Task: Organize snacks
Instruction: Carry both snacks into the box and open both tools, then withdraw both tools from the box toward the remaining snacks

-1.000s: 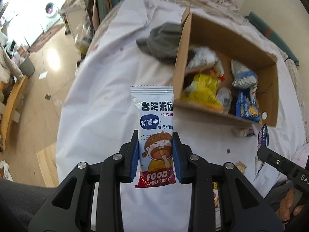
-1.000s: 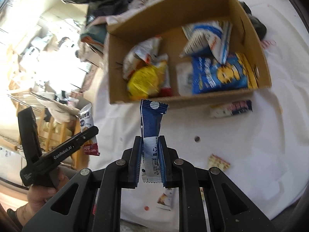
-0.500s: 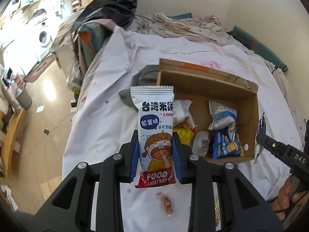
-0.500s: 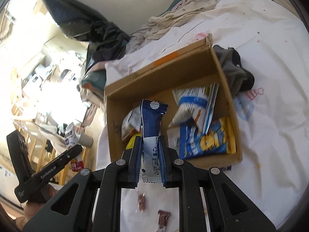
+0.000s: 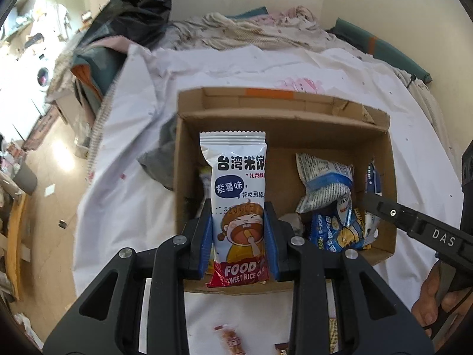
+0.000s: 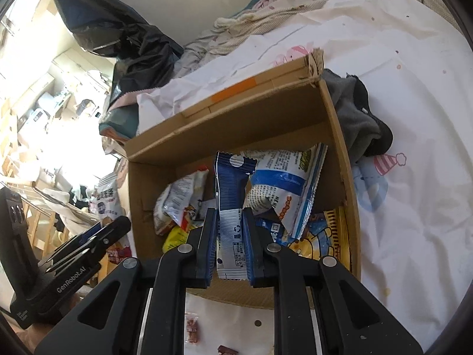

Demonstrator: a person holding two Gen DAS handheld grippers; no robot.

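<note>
My left gripper [image 5: 238, 230] is shut on a white rice cake packet [image 5: 236, 183] with a cartoon face, held upright over the left half of an open cardboard box [image 5: 283, 118]. My right gripper [image 6: 230, 242] is shut on a blue and white snack packet [image 6: 232, 189], held upright over the same box [image 6: 236, 118]. The box holds several snack bags, among them a blue and white bag [image 5: 325, 183] and a yellow bag [image 6: 174, 236]. The right gripper's side shows in the left wrist view [image 5: 414, 224], and the left gripper shows in the right wrist view [image 6: 88, 242].
The box sits on a white sheet [image 5: 133, 201] over a bed. A grey cloth [image 6: 360, 121] lies against the box's side. Small loose snacks [image 6: 192, 330] lie on the sheet in front of the box. Black bags and clutter [image 5: 133, 9] stand behind, floor at left.
Both grippers have moved forward and over the box, each still holding its packet. The box now fills the middle of both views, seen from above its near wall.
</note>
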